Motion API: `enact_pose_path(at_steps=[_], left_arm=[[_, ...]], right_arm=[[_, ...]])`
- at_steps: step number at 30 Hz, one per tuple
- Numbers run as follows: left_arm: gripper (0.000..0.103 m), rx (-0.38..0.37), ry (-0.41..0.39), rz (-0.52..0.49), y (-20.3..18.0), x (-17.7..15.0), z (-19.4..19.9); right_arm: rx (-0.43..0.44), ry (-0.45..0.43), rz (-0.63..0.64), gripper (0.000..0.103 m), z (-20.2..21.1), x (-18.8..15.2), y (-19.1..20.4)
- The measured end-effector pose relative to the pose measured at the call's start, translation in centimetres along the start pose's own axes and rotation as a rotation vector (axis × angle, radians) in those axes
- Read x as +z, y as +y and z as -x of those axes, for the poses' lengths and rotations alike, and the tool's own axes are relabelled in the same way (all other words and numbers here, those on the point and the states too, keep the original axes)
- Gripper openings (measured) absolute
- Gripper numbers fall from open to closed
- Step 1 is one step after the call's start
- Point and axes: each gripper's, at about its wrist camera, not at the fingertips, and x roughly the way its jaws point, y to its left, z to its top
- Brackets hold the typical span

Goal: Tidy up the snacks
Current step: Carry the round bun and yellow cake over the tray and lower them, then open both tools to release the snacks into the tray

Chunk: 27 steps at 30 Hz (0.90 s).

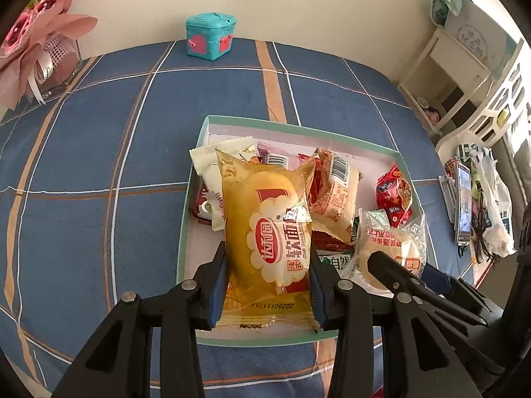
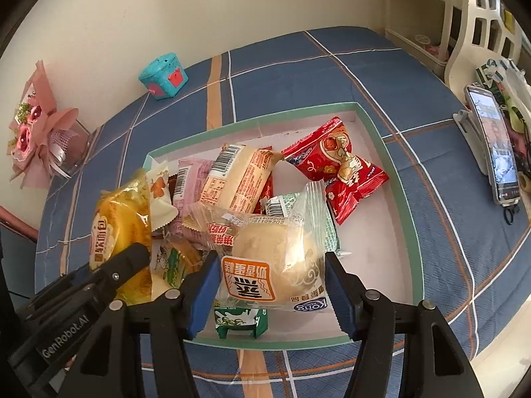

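The left gripper [image 1: 268, 285] was clamped on a yellow bread packet [image 1: 265, 232], its blue pads pressing both long sides of the glossy, see-through wrapper. The packet hung over the left part of a shallow box [image 1: 332, 131] with a green rim and a pale inside. It was a soft, long bun under a red and white label.

The right gripper [image 2: 272, 293] stood around a round cake packet [image 2: 275, 258] in clear crinkled film with an orange label. The left pad touched the wrapper; on the right I could not tell if the pad pressed or was only just beside it. This packet was over the near middle of the box.

Other snacks lay in the box: a shiny red packet [image 2: 338, 169], a beige packet with a barcode [image 2: 239, 175], and a small green packet [image 2: 239, 321]. The box rested on a blue checked cloth [image 1: 99, 152].
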Motion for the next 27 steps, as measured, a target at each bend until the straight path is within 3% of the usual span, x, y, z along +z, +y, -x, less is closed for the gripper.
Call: enact_pose_path(at_steps=[3, 7, 15, 19, 21, 23, 25, 26, 27], left_arm=[[0.044, -0.014, 0.004, 0.002, 0.2, 0.0, -0.1], [0.053, -0.023, -0.004, 0.01, 0.3, 0.2, 0.2], [0.054, -0.032, -0.014, 0.047, 1.2, 0.5, 0.7], [0.064, 0.024, -0.028, 0.054, 1.7, 0.6, 1.0], [0.069, 0.057, -0.03, 0.06, 2.1, 0.7, 1.1], [0.07, 0.081, -0.032, 0.068, 2.6, 0.7, 1.1], [0.077, 0.111, -0.035, 0.076, 3.1, 0.6, 1.1], [0.084, 0.127, -0.037, 0.078, 3.4, 0.6, 1.1], [0.087, 0.142, -0.043, 0.079, 3.6, 0.5, 1.1]], right_arm=[[0.004, 0.0, 0.003, 0.065, 0.0, 0.0, 0.1], [0.003, 0.002, 0.008, 0.066, -0.1, 0.0, 0.3], [-0.001, 0.006, 0.014, 0.067, -0.2, 0.1, 0.4], [-0.004, 0.013, 0.016, 0.073, -0.6, 0.2, 0.3], [-0.003, 0.022, 0.019, 0.082, -0.8, 0.2, 0.3], [-0.01, 0.025, 0.025, 0.083, -1.0, 0.1, 0.4], [-0.014, 0.026, 0.03, 0.085, -1.1, 0.0, 0.4], [-0.016, 0.024, 0.033, 0.087, -1.1, 0.0, 0.5], [-0.017, 0.023, 0.034, 0.097, -1.2, 0.0, 0.5]])
